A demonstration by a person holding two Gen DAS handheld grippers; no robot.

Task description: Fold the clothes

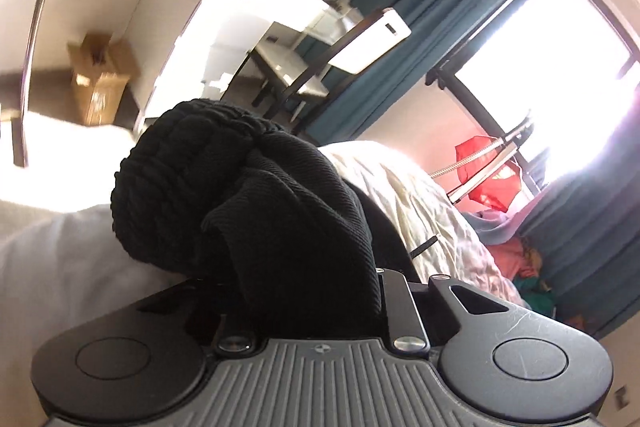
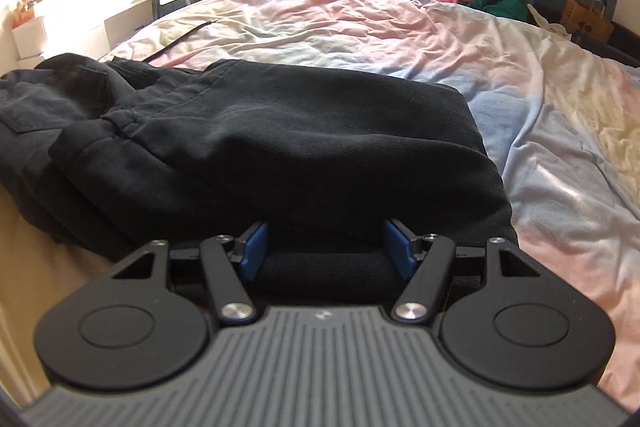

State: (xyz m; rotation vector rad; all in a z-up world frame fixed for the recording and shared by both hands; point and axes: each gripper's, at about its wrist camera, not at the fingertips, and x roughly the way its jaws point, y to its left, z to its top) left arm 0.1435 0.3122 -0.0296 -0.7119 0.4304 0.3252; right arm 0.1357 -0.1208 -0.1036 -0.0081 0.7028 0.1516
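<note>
Black twill garment point(image 1: 256, 195) bunching up between the clenched left gripper point(image 1: 304, 291), rising above the crumpled pastel duvet point(image 1: 420, 211); teal curtains point(image 1: 432, 7) hanging behind. Lying folded point(image 2: 280, 131) on the duvet point(image 2: 400, 27), right gripper point(image 2: 326, 247) spread wide, straddling its hem; brown paper bag point(image 2: 586, 21) standing beyond.

Left gripper point(image 1: 320, 291): grey ribbed centre plate with a small crosshair mark, 2 round black side discs, right disc scratched, 2 silver screws, black linkage. Right gripper point(image 2: 326, 247): same grey ribbed plate, 2 black discs, black link arms, silver screws, blue finger pads point(image 2: 255, 247).
</note>
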